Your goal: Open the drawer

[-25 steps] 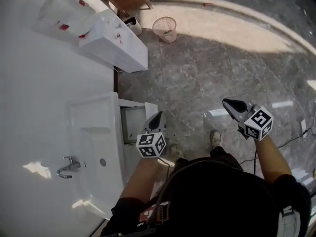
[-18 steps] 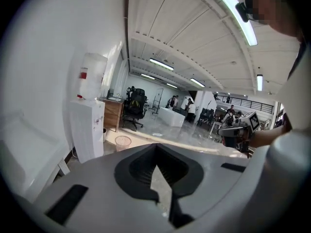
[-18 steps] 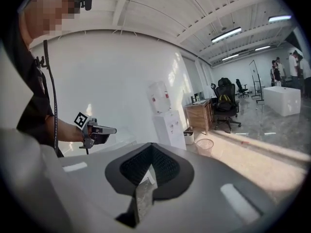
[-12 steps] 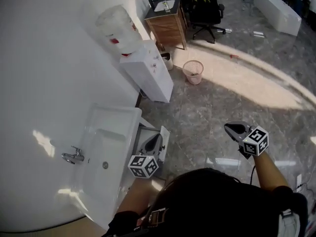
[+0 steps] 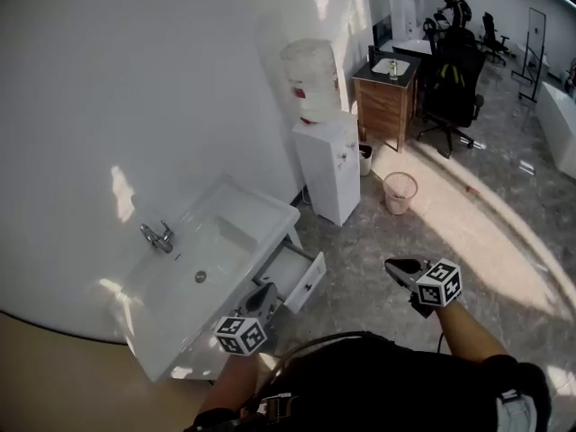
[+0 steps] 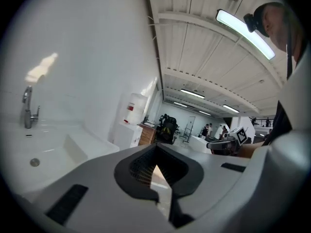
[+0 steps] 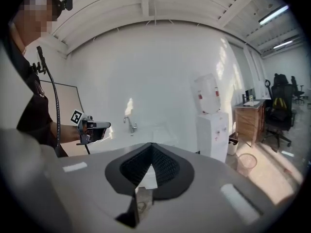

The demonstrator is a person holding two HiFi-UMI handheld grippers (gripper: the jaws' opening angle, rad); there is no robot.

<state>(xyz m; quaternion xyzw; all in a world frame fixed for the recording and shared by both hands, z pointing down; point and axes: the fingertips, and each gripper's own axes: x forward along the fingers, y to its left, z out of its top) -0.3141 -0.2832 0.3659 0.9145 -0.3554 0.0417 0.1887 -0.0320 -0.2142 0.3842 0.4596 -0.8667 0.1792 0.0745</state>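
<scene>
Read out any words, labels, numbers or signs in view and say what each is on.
Nothing here can be read.
Water bottle: red label, too blurred to read.
Dispenser: small marks on the front, too small to read.
Left tool and right tool: cubes show black-and-white square patterns, no words.

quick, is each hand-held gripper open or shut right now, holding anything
Left hand-held gripper: shut, holding nothing.
Right hand-held gripper: shut, holding nothing.
</scene>
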